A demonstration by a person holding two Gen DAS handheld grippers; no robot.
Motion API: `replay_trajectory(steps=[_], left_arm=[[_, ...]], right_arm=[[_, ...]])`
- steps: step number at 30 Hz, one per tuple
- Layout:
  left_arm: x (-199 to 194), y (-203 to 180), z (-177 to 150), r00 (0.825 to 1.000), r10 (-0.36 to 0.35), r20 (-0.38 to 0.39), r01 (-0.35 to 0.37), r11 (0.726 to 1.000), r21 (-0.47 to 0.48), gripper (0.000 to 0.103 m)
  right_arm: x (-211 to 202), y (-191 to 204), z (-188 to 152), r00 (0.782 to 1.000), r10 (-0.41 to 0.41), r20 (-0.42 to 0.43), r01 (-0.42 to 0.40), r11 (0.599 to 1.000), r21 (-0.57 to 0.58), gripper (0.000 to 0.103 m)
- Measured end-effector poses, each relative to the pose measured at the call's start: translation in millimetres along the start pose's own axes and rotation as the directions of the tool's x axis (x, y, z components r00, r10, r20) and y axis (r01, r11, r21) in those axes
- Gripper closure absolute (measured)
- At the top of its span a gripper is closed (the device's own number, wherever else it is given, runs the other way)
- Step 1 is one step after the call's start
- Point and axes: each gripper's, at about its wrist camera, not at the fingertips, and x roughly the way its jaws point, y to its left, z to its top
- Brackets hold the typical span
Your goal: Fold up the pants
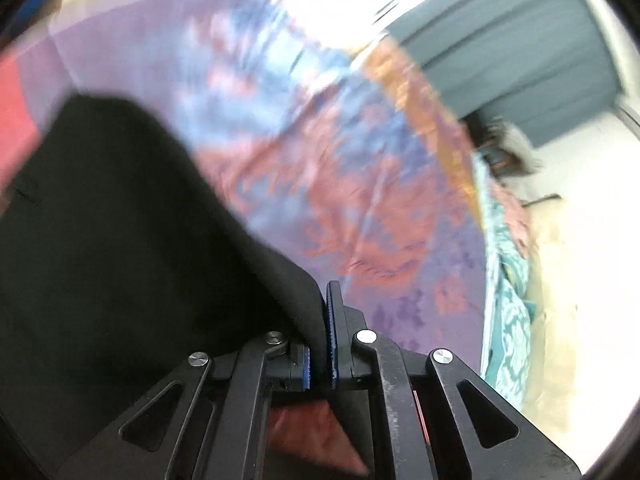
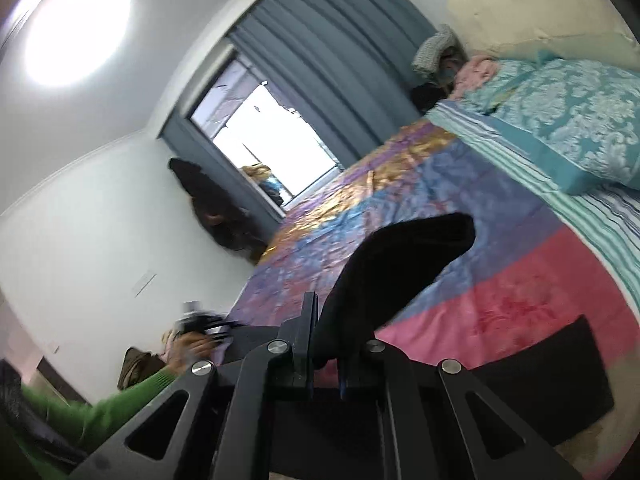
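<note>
Both grippers, left gripper (image 1: pixel 320 344) and right gripper (image 2: pixel 326 356), on black pants (image 1: pixel 120 220).

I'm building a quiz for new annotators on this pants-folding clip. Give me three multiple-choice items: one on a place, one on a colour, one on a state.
1. Where do the pants lie or hang?
A. over a bed
B. in a drawer
C. on a chair

2. What colour are the pants?
A. white
B. black
C. yellow

3. How is the left tool?
A. wide open
B. out of view
C. shut on the pants

Answers:
1 A: the pants hang above the patchwork bedspread.
2 B: the cloth is plainly black.
3 C: the left tool pinches black cloth between its blue pads.
</note>
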Motion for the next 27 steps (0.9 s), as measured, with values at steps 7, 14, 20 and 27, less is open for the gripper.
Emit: replay_trajectory(steps=[7, 14, 20, 27], left_arm=[[-91, 62, -156, 0.983, 0.177, 0.054, -0.181, 0.979, 0.093, 0.089], [-60, 93, -222, 0.96, 0.267, -0.084, -0.262, 0.963, 0.066, 0.093], [-65, 82, -215, 0.966, 0.251, -0.055, -0.245, 0.964, 0.098, 0.097], [-65, 75, -219, 0.968, 0.247, -0.035, -0.239, 0.957, 0.163, 0.098]], right_arm=[[13, -74, -19, 0.969, -0.183, -0.164, 0.197, 0.978, 0.073, 0.094], [40, -144, -70, 0.761, -0.409, -0.504, 0.479, 0.878, 0.011, 0.094], [26, -150, -64, 0.776, -0.411, -0.479, 0.491, 0.87, 0.05, 0.094], [24, -149, -50, 0.791, -0.414, -0.451, 0.485, 0.873, 0.049, 0.094]])
